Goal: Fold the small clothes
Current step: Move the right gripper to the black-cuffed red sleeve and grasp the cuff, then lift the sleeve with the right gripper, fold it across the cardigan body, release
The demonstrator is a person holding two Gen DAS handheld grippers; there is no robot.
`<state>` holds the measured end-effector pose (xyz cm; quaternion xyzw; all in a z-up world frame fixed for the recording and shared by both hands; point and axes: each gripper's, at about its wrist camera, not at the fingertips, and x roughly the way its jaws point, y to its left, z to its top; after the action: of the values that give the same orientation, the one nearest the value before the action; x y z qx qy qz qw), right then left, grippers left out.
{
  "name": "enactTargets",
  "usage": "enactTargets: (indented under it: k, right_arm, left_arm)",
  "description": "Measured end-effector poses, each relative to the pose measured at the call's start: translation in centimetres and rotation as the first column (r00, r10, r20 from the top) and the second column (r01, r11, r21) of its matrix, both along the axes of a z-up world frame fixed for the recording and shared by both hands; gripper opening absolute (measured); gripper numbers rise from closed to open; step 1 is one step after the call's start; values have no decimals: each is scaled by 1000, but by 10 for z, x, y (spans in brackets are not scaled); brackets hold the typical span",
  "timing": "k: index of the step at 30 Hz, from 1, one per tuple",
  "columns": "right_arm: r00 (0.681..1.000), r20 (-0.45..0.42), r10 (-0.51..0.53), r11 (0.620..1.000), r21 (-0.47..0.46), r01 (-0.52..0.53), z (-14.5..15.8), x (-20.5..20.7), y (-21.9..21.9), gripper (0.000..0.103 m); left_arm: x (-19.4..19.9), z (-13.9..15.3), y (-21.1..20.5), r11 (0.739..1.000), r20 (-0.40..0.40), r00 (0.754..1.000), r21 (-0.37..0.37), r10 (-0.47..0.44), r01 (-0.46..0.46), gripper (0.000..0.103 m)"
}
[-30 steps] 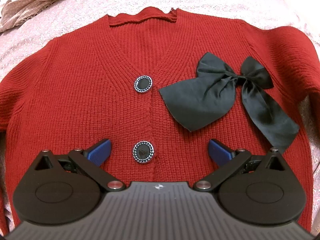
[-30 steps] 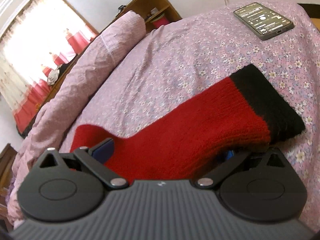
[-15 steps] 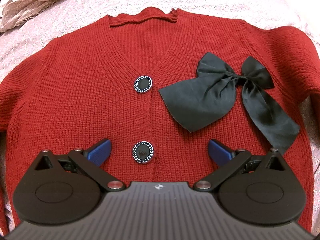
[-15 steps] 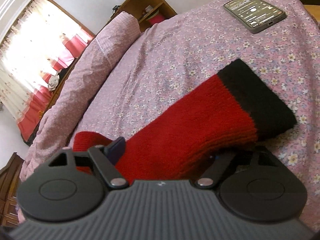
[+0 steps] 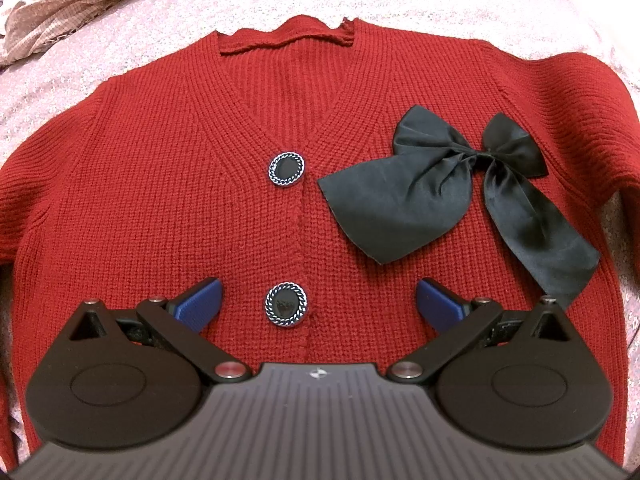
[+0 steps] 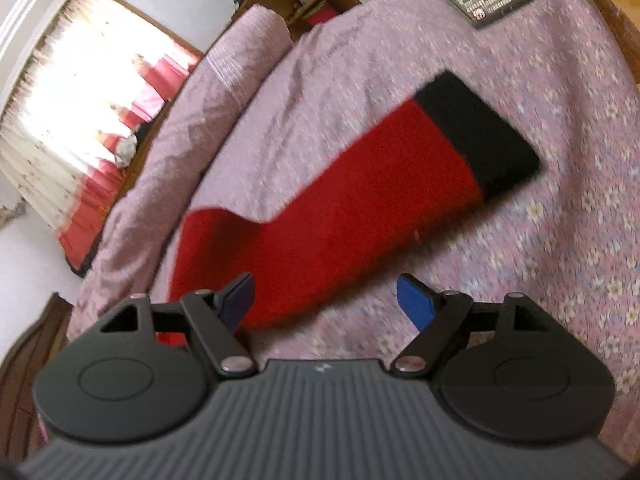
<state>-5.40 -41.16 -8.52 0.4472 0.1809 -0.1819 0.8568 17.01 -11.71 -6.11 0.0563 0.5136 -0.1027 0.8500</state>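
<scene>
Two fisheyes, one riding each of my tongs, looking out along the fingers

My left camera tilts steeply down, close over the front of the red cardigan, square to its button line, with my left gripper filling the bottom edge and a strip of bedspread above the collar. My right camera looks shallower, across the bed toward the bright window, low over the sleeve and its black cuff, with my right gripper at the bottom. Both views share only the red knit and the pink floral bedspread; this view is blurred
</scene>
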Motion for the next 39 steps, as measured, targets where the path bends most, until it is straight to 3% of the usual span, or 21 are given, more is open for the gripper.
enactTargets:
  k: [11,12,14,15,17,30,39]
  right_arm:
    - [987,100,-123,991,-40,127,0,27,-24,78]
    - [987,100,-127,991,-37,131,0,29,-26,73]
    - [990,67,-127,991,-34,129,-1,33,-32,34]
    - [990,50,-132,990,-34,134,0,36,-34,23]
    - [991,46,-123,992,-32,124,2,36,-39,17]
    - [972,236,5,973,-224,50,78,37,-23,14]
    - [950,278,140,941,-337,-40,116,65,5,13]
  left_arm:
    - [1,0,0,1000,-2,1000,-8,-6,6,103]
    - [1,0,0,1000,-3,1000,-9,-6,6,103]
    - [1,0,0,1000,-4,1000,-11,-7,7,103]
    - [1,0,0,1000,-5,1000,-13,-9,9,103]
    - [1,1,0,1000,-4,1000,-21,-13,13,103]
    - [-2,12,14,997,-5,1000,-81,-16,16,103]
    - [-12,29,44,995,33,999,-100,18,-15,103]
